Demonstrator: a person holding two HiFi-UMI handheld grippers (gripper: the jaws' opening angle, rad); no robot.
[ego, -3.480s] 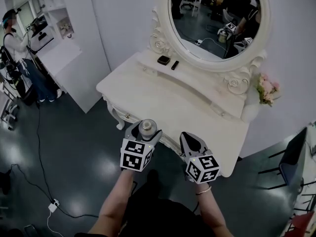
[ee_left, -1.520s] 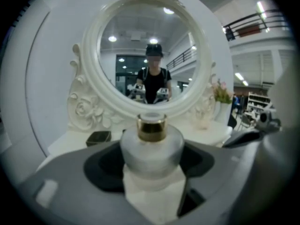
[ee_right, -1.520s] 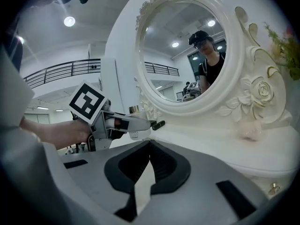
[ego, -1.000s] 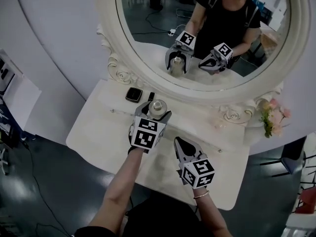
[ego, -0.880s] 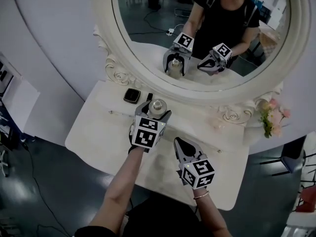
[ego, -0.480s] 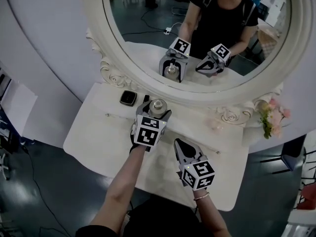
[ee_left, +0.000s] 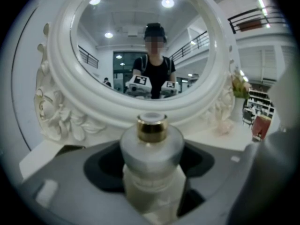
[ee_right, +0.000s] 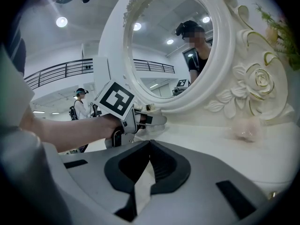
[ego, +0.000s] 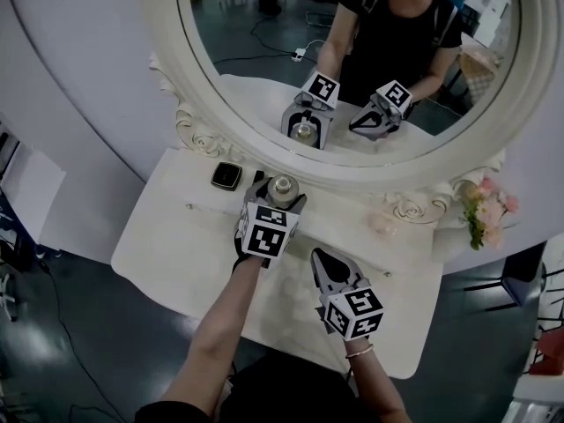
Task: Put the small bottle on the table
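A small frosted bottle (ego: 282,186) with a gold collar and a pale cap stands upright between the jaws of my left gripper (ego: 278,194), which is shut on it. That gripper is over the back part of the white dressing table (ego: 167,236), just in front of the mirror. In the left gripper view the bottle (ee_left: 151,156) fills the middle, gripped at its body. My right gripper (ego: 320,260) is nearer the front edge, to the right, shut with nothing in it. In the right gripper view the jaws (ee_right: 148,146) meet, and the left gripper (ee_right: 123,110) shows beyond them.
A large oval mirror (ego: 264,25) in a carved white frame rises at the table's back. A small black box (ego: 226,175) lies left of the bottle. A pale pink lump (ego: 382,225) and pink flowers (ego: 489,214) are at the right. A dark floor surrounds the table.
Since the earliest frame I have come up to the table. Over the last second the left gripper and the bottle have edged slightly toward the mirror; the right gripper has stayed put.
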